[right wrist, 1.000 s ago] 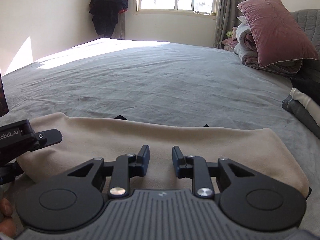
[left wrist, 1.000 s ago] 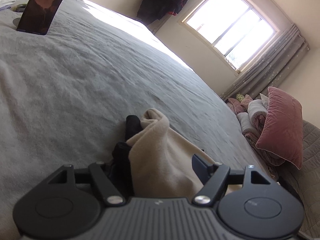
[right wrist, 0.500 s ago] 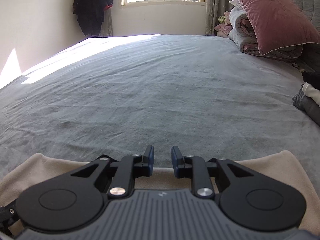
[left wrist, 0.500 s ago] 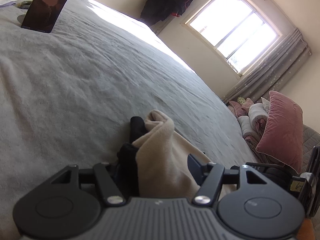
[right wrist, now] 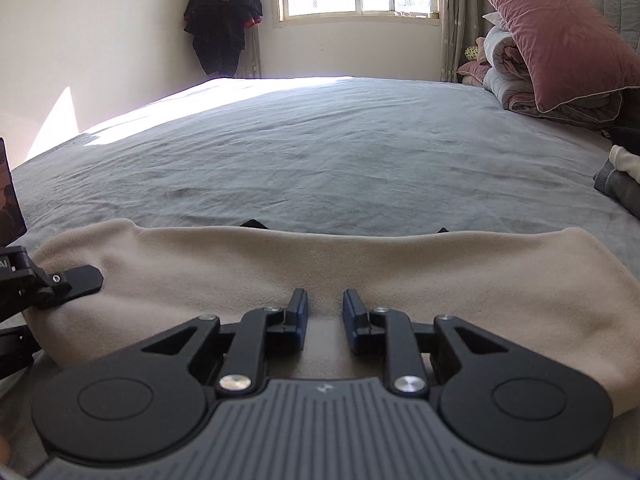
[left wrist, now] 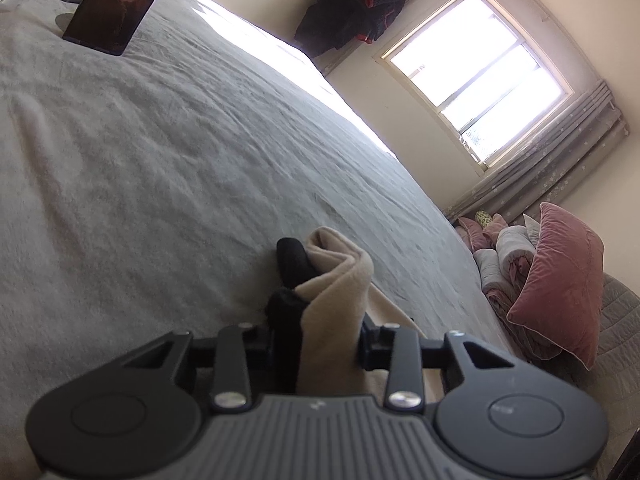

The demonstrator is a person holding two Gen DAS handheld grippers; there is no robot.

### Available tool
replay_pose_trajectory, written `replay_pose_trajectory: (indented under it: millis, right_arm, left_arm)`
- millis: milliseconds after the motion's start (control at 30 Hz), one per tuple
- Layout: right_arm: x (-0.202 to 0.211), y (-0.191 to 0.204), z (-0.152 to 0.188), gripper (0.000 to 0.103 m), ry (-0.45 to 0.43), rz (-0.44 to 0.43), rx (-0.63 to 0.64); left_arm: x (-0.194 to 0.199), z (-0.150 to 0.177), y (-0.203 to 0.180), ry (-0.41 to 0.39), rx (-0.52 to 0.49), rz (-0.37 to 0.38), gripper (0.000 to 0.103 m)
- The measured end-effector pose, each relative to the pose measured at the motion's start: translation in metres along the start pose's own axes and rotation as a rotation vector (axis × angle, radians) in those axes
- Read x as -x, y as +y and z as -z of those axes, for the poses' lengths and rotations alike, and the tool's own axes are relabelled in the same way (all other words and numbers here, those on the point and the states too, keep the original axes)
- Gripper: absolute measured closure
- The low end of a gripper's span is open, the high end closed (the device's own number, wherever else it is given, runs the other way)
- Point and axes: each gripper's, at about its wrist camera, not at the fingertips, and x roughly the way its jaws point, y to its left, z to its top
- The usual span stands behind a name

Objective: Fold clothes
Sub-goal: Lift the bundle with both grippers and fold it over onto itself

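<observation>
On the grey bed (right wrist: 340, 152), the left gripper (left wrist: 320, 344) is closing on the bunched left end of the beige fleece garment with black lining (right wrist: 280, 264), pinning it for the fold; the right gripper (right wrist: 325, 318) hovers mid-garment, narrowly parted, holding nothing.

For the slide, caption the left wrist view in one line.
Left gripper fingers closing on a bunched end of the beige garment with black lining, on the grey bed.

grey bed (right wrist: 340, 152) (beige garment (right wrist: 280, 272) atop)
</observation>
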Motion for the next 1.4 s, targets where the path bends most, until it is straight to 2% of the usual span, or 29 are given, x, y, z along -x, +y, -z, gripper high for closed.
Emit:
replay_pose_trajectory:
  millis: [100,167,233,300,400,467,633,833,1033,1100,1267,1400]
  right_arm:
    - [0.004,-0.004,-0.001,0.079,-0.003,-0.012,-0.025]
    - [0.015,-0.011,-0.003,0.078,-0.009,-0.024,-0.074]
    - [0.026,-0.016,-0.001,0.078,-0.035,-0.041,-0.101]
    - [0.022,-0.019,0.007,0.078,0.011,-0.05,-0.106]
    - [0.021,-0.011,0.015,0.078,-0.002,-0.049,-0.01]
    - [0.027,-0.012,0.011,0.077,-0.002,-0.059,-0.012]
    - [0.037,-0.044,0.007,0.06,0.004,-0.157,-0.151]
    - [0.044,-0.092,-0.004,0.054,0.026,-0.291,-0.394]
    - [0.053,-0.137,-0.003,0.051,0.033,-0.43,-0.617]
    - [0.055,-0.15,0.002,0.051,0.032,-0.453,-0.679]
    - [0.061,-0.179,0.015,0.051,0.026,-0.448,-0.806]
    - [0.066,-0.201,0.03,0.051,-0.002,-0.491,-0.959]
  left_arm:
    - [0.001,-0.004,0.0,0.023,0.06,0.019,0.073]
    - [0.006,-0.006,-0.006,0.021,0.06,0.028,0.074]
    - [0.012,-0.007,-0.016,0.01,0.039,0.04,0.074]
    - [0.019,-0.006,-0.031,-0.012,-0.005,0.052,0.075]
    - [0.026,-0.001,-0.057,-0.036,-0.085,0.042,0.075]
    - [0.033,0.001,-0.074,-0.059,-0.142,0.034,0.075]
    - [0.053,0.009,-0.114,-0.097,-0.283,0.027,0.076]
    - [0.057,0.027,-0.159,-0.114,-0.424,0.027,0.076]
    - [0.042,0.051,-0.198,-0.083,-0.513,0.05,0.075]
    - [0.034,0.06,-0.209,-0.069,-0.532,0.056,0.075]
    - [0.017,0.086,-0.225,-0.02,-0.579,0.067,0.075]
    - [0.004,0.104,-0.229,0.04,-0.611,0.078,0.075]
